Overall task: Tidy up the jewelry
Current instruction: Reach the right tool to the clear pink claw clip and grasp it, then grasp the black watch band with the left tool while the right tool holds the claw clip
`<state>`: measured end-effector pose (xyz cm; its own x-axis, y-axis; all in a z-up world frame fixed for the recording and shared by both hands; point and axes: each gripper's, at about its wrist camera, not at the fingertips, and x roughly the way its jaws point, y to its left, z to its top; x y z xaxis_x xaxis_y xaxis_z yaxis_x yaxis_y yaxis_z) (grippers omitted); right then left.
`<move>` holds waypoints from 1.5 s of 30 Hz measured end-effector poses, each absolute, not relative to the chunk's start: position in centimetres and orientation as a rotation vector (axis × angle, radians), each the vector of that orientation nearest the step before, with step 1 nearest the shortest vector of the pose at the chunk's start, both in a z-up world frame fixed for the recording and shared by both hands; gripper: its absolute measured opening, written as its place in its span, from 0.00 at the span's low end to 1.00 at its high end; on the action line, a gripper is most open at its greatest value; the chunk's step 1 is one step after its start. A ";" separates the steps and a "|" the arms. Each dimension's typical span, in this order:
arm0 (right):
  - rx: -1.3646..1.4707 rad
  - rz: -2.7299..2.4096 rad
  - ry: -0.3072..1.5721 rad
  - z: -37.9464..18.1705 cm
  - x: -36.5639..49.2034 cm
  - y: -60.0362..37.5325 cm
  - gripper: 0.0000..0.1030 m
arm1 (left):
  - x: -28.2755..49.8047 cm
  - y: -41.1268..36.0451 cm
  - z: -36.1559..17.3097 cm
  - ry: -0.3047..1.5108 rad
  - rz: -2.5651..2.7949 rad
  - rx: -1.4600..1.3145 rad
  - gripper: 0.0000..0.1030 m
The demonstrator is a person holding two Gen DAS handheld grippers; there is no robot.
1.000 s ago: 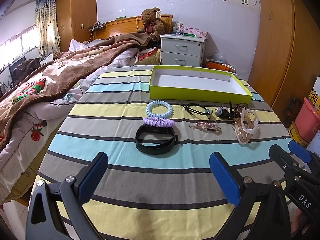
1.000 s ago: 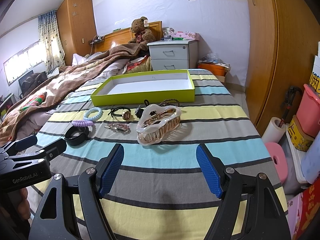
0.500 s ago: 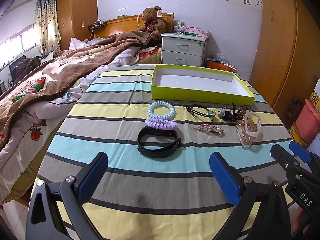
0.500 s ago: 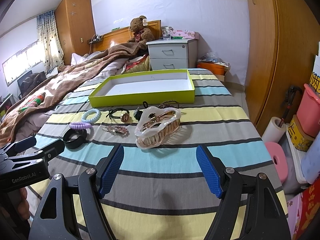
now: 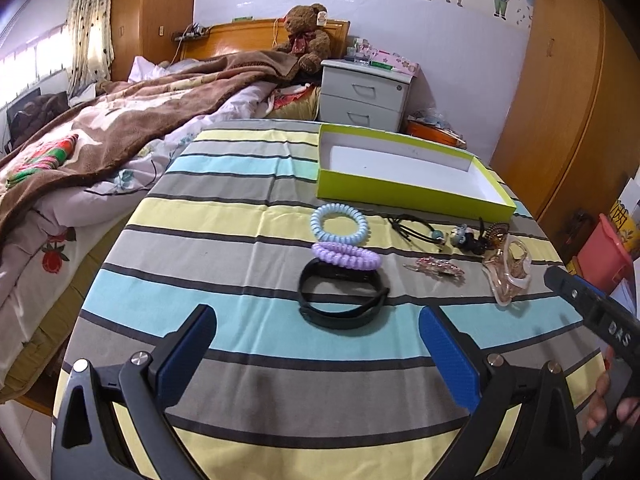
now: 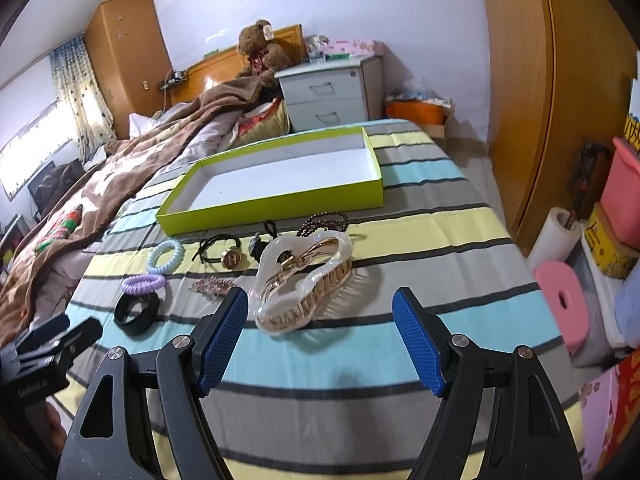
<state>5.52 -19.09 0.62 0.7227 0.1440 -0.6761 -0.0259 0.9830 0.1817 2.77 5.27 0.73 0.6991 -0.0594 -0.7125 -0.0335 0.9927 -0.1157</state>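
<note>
A lime-green tray (image 5: 404,196) (image 6: 280,199) with a white bottom lies empty at the far side of the striped table. In front of it sit a blue coil hair tie (image 5: 339,223) (image 6: 165,257), a purple coil tie (image 5: 346,255) (image 6: 144,283), a black band (image 5: 342,299) (image 6: 137,312), a sparkly pink clip (image 5: 436,269) (image 6: 214,286), black elastic ties (image 5: 416,229) (image 6: 222,250) and a large pearly claw clip (image 6: 302,278) (image 5: 509,274). My left gripper (image 5: 316,354) is open just short of the black band. My right gripper (image 6: 320,344) is open just short of the claw clip.
The striped tablecloth (image 5: 248,216) covers the table. A bed with a brown blanket (image 5: 100,128) borders the left side. A white nightstand (image 5: 364,94) and teddy bear (image 5: 306,36) stand behind. Wooden wardrobe (image 6: 540,92), pink bin (image 6: 624,200), pink stool (image 6: 564,296) crowd the right.
Both grippers have moved forward toward the jewelry. The right one has tilted and closed in on the claw clip; the left has shifted left, so the items sit further right in its view.
</note>
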 end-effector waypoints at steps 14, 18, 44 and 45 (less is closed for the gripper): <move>0.136 0.040 0.911 -1.1 10.0 -18.4 0.48 | 4.6 7.5 -0.4 0.872 -0.007 -0.193 1.00; 0.146 0.029 0.949 -1.6 10.7 -18.7 0.48 | 5.0 7.9 -0.5 0.877 -0.011 -0.200 0.98; 0.017 0.020 0.928 -0.8 9.0 -22.4 0.11 | 7.8 8.1 -2.2 1.009 0.005 -0.174 0.80; 0.020 0.024 0.927 -0.8 9.0 -22.4 0.11 | 8.0 7.9 -2.4 1.013 0.016 -0.156 0.80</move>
<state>9.02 -22.39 -0.81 0.5998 0.0288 -0.7996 -0.0118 0.9996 0.0272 7.95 7.89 -2.36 0.5302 -0.0587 -0.8458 -0.0862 0.9887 -0.1227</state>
